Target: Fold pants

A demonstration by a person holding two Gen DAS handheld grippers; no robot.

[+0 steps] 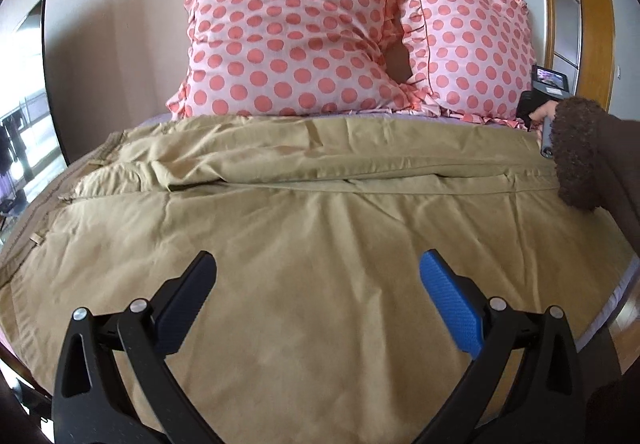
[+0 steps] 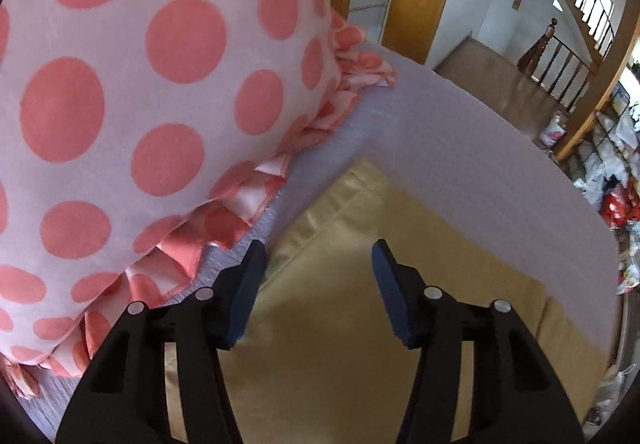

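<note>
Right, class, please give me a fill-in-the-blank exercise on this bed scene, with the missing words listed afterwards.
1. The tan cotton pants lie spread on the ____.
2. The pink pillows carry a pattern of coral ____.
3. The left gripper hovers over the pants with jaws ____.
4. The right gripper is near the pants' hem, beside a ____.

Missing words: bed; dots; open; pillow

left gripper jaws spread, right gripper jaws spread
</note>
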